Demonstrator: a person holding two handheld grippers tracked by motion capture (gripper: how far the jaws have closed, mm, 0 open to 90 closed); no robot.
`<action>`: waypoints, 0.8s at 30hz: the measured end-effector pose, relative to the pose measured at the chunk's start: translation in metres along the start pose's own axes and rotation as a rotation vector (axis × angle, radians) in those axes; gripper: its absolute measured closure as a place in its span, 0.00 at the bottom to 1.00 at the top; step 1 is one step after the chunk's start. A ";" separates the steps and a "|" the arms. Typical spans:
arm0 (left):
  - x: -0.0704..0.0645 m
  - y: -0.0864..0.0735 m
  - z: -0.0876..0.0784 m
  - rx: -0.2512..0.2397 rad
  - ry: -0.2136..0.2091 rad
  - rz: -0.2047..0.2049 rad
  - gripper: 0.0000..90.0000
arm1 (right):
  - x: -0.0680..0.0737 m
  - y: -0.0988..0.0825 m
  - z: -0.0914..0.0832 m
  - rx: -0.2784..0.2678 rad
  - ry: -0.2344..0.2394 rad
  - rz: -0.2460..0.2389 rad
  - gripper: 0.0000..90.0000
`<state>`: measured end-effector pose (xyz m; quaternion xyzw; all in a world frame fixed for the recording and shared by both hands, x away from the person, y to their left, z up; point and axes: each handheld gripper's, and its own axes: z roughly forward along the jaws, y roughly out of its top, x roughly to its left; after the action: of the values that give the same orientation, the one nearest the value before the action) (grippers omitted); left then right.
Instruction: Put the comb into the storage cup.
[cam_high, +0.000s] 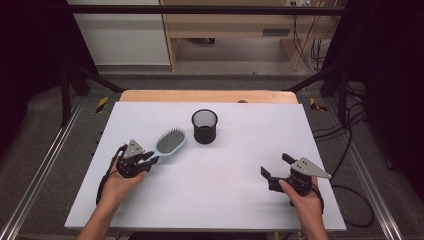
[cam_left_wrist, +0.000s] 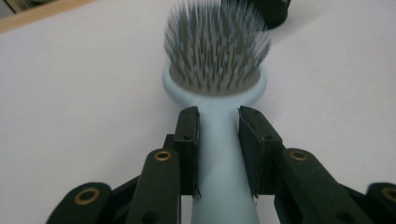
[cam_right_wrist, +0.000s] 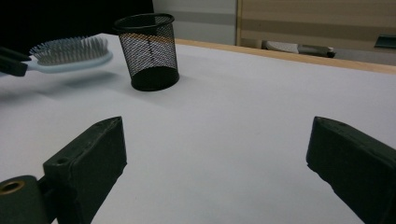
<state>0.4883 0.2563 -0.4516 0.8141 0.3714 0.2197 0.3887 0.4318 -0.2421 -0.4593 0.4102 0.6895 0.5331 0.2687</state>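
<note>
Holding the hairbrush by its handle, my left gripper points its long axis toward 1 o'clock at the mesh cup; my right gripper gapes wide, farther off.

The white tabletop lies bare across its near half and its whole right side, so the broad stretch between the two hands gives open passage. One fixed obstacle stands on it: a black wire-mesh cup, upright near the far middle. The light-blue plastic hairbrush with grey bristles hangs just left of that cup, lifted off the surface, its handle clamped in the left gripper; only a narrow gap separates brush head and cup. The right gripper, jaws spread wide, has clear table ahead of it up to the cup.
</note>
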 end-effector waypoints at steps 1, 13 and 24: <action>-0.001 -0.003 -0.001 -0.004 0.006 0.005 0.77 | 0.001 0.000 0.000 0.001 0.004 -0.003 0.06; -0.006 -0.010 0.003 0.084 0.012 -0.007 0.77 | 0.010 0.003 0.005 0.023 0.046 -0.050 0.06; -0.007 -0.012 0.007 0.158 0.013 -0.016 0.77 | 0.009 0.002 0.004 0.028 0.044 -0.053 0.06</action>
<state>0.4830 0.2524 -0.4660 0.8379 0.3965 0.1917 0.3225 0.4305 -0.2321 -0.4575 0.3835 0.7133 0.5249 0.2618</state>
